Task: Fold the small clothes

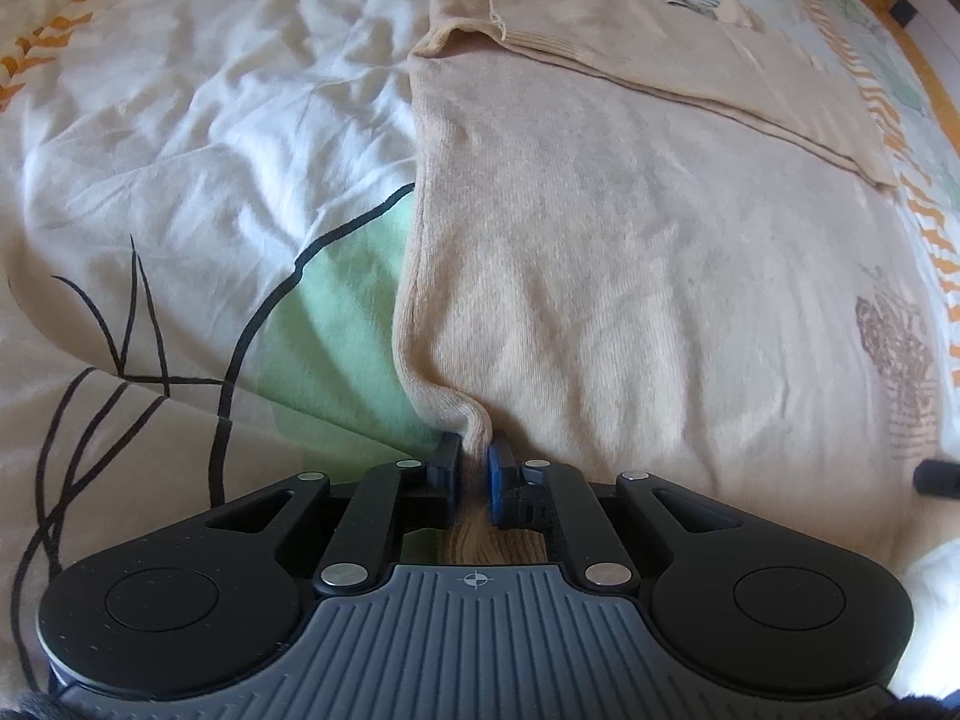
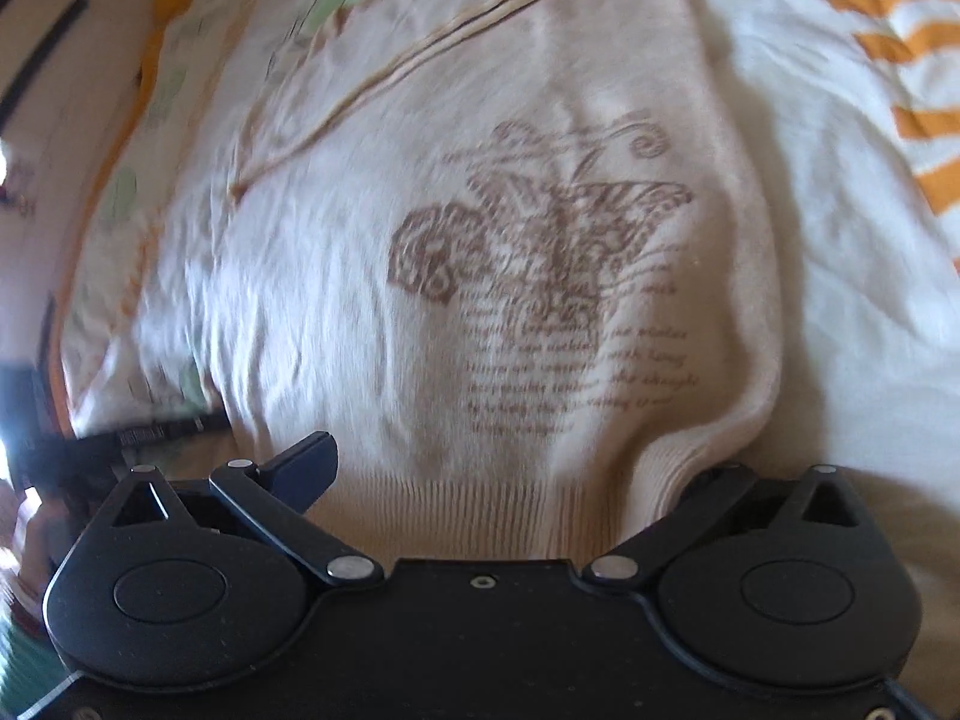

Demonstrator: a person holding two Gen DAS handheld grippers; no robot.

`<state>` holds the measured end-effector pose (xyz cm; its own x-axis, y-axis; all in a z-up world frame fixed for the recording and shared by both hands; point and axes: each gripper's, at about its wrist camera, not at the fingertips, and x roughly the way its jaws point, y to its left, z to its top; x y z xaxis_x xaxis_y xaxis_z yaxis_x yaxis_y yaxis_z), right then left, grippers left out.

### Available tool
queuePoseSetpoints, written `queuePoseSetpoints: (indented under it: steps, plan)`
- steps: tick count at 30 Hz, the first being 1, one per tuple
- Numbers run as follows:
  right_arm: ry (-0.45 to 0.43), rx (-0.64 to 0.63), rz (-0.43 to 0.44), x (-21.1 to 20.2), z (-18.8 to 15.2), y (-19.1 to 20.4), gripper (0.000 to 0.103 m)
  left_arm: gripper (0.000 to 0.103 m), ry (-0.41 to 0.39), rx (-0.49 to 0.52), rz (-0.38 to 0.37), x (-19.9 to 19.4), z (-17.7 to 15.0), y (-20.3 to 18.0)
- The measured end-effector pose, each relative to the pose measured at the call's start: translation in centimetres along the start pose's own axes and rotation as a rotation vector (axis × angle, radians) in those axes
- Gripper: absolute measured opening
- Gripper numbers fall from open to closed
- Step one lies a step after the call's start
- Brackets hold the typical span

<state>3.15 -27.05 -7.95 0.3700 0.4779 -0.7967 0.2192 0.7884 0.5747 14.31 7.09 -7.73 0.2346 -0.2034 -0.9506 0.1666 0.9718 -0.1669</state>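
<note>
My left gripper pinches the beige sweater edge while my right gripper gapes empty, so tugging could undo the fold.

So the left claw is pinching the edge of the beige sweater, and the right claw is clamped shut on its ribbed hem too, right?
Not quite. The left claw does pinch the beige sweater, but the right claw stands wide open over the ribbed hem, gripping nothing. The right wrist view shows it.
</note>
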Motion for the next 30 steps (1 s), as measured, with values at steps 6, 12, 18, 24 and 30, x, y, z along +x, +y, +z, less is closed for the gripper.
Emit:
queuePoseSetpoints:
  steps: [6,12,18,24,30]
  plan:
    - [-0.064,0.120,0.042,-0.1,0.1,-0.9,0.103,0.017,-0.009,-0.050,-0.051,0.0,0.0,0.6]
    - [-0.082,0.132,0.064,0.0,0.2,-1.3,0.103,0.098,0.014,0.002,-0.240,0.7,0.3,0.1]
    - [-0.068,0.132,0.126,-0.6,0.3,-2.4,0.103,0.098,0.022,0.197,-0.079,1.2,-0.6,-4.1]
    - [-0.048,0.111,0.093,-0.7,0.5,-1.7,0.100,0.075,-0.006,0.134,-0.062,0.1,-1.0,-2.9]
    - [-0.007,0.082,0.019,-1.9,0.7,-1.4,0.084,0.062,-0.013,0.044,-0.057,-2.6,-1.4,-0.2]
